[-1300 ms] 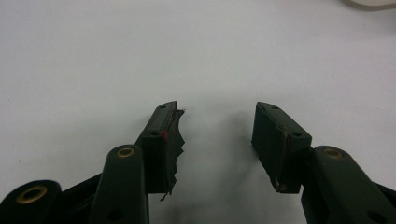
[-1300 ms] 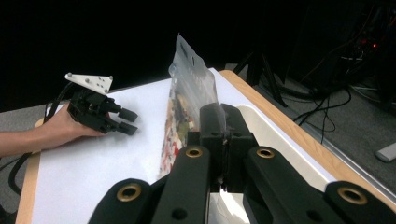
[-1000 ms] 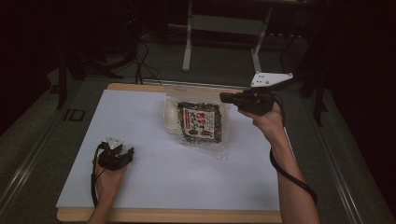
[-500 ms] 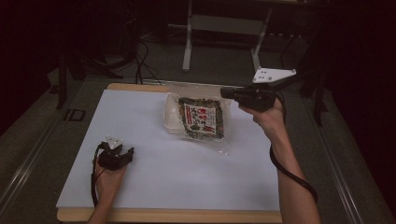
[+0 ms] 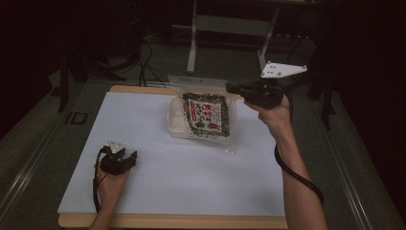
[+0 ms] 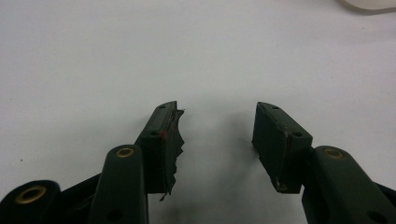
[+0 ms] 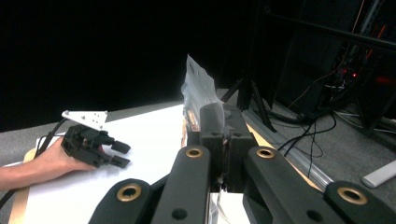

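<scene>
Near the front left corner of the worktop point(image 5: 143, 124), the left hand-held gripper point(image 5: 117, 160) rests with its jaws wide apart and empty. Toward the middle of the far edge lies a clear food packet point(image 5: 207, 115) with a printed label. The right hand-held gripper point(image 5: 239, 88) has its jaws closed on the packet's plastic edge. Probably the packet is only being lifted or pulled; its destination is unknown. Nothing on the worktop blocks the way.

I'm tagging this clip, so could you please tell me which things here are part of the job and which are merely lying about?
In use:
- snack packet, its clear edge pinched by the right gripper
- white tray under the packet
- left gripper, open, resting on the white mat

Lying about:
- cables and stand legs on the floor behind the table
</scene>
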`<state>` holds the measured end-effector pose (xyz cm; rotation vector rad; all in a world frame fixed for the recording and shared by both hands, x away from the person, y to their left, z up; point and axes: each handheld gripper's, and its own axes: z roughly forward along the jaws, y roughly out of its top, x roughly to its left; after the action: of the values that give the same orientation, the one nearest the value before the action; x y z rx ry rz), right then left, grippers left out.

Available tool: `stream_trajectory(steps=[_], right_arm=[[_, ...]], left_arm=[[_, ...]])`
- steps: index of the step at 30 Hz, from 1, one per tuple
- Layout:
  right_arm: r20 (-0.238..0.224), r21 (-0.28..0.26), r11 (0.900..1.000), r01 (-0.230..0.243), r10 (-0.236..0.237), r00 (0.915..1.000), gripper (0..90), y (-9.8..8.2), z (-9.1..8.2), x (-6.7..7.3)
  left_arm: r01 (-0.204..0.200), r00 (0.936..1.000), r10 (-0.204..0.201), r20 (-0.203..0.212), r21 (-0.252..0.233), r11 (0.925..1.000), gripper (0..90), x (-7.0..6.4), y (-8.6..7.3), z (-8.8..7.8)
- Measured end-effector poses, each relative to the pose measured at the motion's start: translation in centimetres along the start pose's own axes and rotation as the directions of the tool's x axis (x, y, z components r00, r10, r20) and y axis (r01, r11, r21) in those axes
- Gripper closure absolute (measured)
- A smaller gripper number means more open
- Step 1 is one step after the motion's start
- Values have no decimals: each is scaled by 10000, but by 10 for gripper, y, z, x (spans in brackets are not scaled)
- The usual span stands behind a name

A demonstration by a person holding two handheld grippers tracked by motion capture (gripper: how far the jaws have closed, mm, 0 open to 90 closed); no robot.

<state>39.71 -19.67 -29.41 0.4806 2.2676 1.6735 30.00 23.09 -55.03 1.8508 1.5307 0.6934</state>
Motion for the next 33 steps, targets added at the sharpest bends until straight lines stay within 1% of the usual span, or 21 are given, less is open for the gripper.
stream_trajectory(steps=[11, 21, 29, 33], right_arm=[[92, -264, 9996, -102, 104, 9999, 896, 6, 8, -3], [216, -515, 9983, -268, 279, 9994, 896, 8, 16, -6], [297, -810, 9963, -300, 325, 9990, 897, 15, 17, -6], [400, -877, 9958, -279, 315, 9987, 897, 18, 18, -7]], left_arm=[[29, 10000, -29, -20, -10, 10000, 507, 0, 0, 0], [15, 10000, -15, 3, 6, 10000, 506, 0, 0, 0], [51, 10000, -51, 22, 11, 10000, 506, 0, 0, 0], [56, 10000, -56, 25, 14, 10000, 506, 0, 0, 0]])
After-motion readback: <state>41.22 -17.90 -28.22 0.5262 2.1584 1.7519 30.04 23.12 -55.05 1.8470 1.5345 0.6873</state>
